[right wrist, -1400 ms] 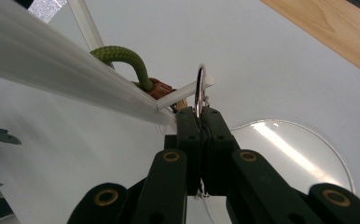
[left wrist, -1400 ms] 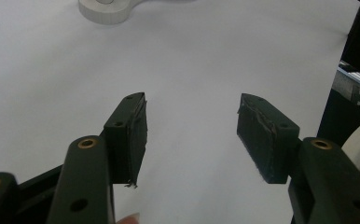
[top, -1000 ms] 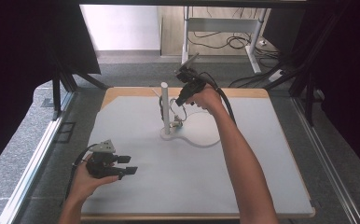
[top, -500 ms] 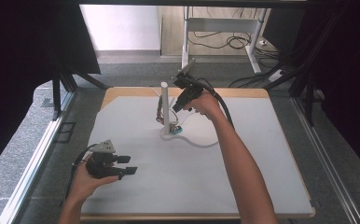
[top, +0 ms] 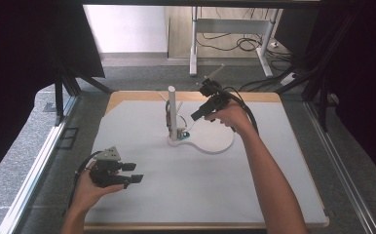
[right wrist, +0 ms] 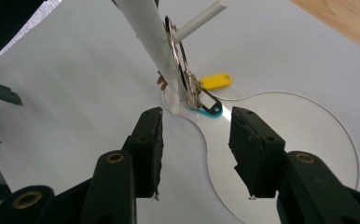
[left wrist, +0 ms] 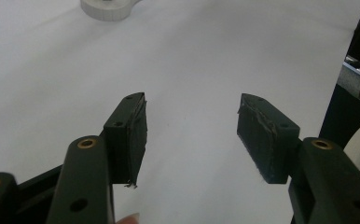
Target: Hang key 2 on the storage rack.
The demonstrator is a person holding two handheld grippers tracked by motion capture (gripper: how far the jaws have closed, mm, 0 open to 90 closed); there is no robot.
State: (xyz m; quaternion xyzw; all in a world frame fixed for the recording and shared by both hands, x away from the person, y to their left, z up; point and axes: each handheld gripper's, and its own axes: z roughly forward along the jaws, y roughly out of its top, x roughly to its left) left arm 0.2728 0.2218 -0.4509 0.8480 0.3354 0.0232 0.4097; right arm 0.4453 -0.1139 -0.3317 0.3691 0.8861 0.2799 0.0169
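Fingers gaping, both grippers holding nothing.
The left gripper (top: 122, 174) is idling at seven o'clock; the right gripper (right wrist: 194, 140) is hovering before the key bunch (right wrist: 192, 91) hanging against the white post (top: 172, 105) at centre; light, jangly, likely slippery, best pinched at the ring.

No text, label, brand, number or sign can be read on anything here.

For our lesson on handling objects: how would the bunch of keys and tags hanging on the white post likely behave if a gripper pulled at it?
The bunch looks loosely linked by rings, so it would probably swing and flop. The white stand has a broad flat base, so tipping seems unlikely.
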